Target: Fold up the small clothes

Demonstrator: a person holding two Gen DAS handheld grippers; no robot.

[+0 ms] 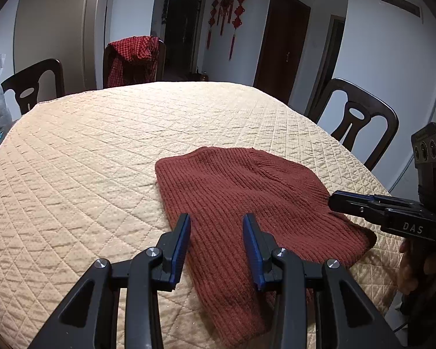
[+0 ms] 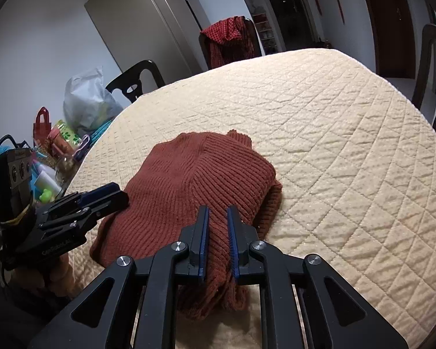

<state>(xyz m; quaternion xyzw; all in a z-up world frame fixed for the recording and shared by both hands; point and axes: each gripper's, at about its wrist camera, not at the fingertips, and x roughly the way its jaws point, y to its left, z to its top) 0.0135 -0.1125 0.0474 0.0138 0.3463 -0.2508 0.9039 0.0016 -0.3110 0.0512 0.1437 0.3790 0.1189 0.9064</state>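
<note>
your left gripper hangs with its jaws apart over the near left part of the rust knit garment, nothing between the blue pads. your right gripper has its jaws a little apart, a ridge of the same knit running up between them; whether the pads still pinch it you cannot tell from these views. the garment lies folded on the quilted beige table cover, toward the near edge, with a doubled layer showing at its 3 o'clock side in the right wrist view. nothing sits on the cover between the garment and the far edge. three dark wooden chairs ring the table in the left wrist view: one at 10 o'clock, one at 11 o'clock draped with a red checked cloth, one at 2 o'clock. three red knot ornaments hang on the far wall at 12 o'clock, between two dark doors. off the table's 9 o'clock edge, in the right wrist view, there is one pale plastic bag, one small red tote and a clutter of small colourful items too jumbled to count. a hand shows under the right gripper's handle.
</note>
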